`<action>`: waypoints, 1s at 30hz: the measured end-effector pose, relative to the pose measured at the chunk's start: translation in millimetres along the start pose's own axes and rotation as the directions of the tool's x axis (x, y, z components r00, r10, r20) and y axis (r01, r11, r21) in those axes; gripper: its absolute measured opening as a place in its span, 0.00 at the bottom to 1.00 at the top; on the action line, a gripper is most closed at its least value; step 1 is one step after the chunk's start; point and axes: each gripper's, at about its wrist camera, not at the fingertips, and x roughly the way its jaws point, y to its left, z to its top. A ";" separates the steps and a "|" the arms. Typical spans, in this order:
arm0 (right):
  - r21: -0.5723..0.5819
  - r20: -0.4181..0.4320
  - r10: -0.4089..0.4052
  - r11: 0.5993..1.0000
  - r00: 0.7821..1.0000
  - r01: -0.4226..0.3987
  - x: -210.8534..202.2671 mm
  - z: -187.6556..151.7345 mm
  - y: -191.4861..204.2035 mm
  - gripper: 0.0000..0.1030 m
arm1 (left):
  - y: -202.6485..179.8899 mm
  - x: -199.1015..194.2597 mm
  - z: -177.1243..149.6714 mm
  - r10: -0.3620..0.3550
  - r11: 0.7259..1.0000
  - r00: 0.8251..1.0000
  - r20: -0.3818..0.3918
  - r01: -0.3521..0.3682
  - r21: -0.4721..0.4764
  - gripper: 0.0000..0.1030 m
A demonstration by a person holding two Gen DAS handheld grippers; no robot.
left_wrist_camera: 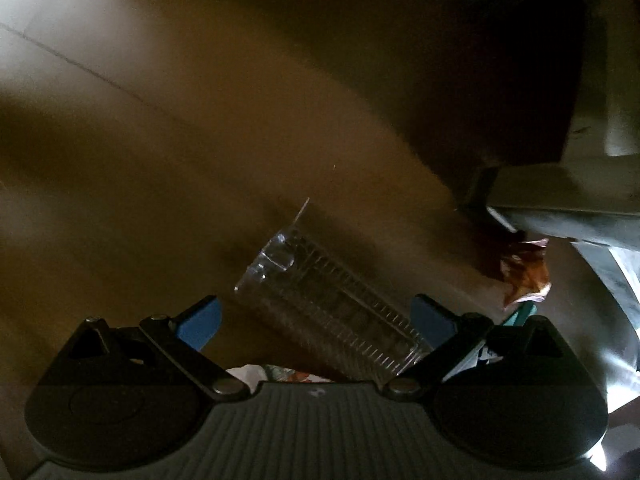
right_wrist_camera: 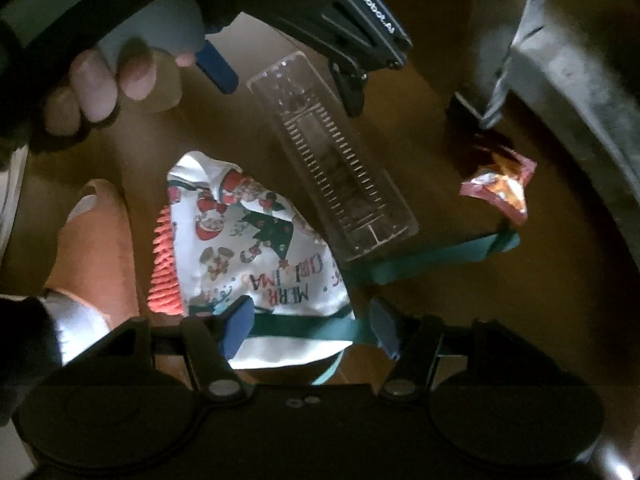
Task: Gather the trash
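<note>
Left tongs (left_wrist_camera: pixel 316 322): two blue tips spread wide, holding nothing, with the clear box between them.
Right tongs (right_wrist_camera: pixel 312 326): two blue tips wide apart, holding nothing, over the bag's green strap.
Floor (left_wrist_camera: pixel 160 140): one brown floor, dim and blurry.
Christmas bag (right_wrist_camera: pixel 256 248): one white bag with Santa pictures, lying beside the clear box.
Clear box (left_wrist_camera: pixel 320 304): one long see-through plastic box, lying on the floor.
Wrapper (right_wrist_camera: pixel 500 188): one crumpled red and orange wrapper, near a grey thing that is hard to make out.
</note>
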 end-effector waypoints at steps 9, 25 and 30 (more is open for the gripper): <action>0.031 -0.012 -0.003 1.000 1.000 0.003 31.2 9.0 -4.9 0.61 | 2.7 20.6 2.5 -0.012 1.000 1.000 -0.025 0.011 -0.029 0.91; -0.001 0.006 -0.009 1.000 1.000 0.009 19.4 -0.6 15.0 0.04 | 15.2 -6.2 -4.7 -0.080 0.995 0.996 0.034 0.081 -0.049 0.45; -0.051 0.034 -0.023 0.998 0.999 0.024 -8.0 -13.9 35.1 0.04 | 26.3 -29.7 -8.6 -0.077 0.996 0.996 0.038 0.078 -0.037 0.37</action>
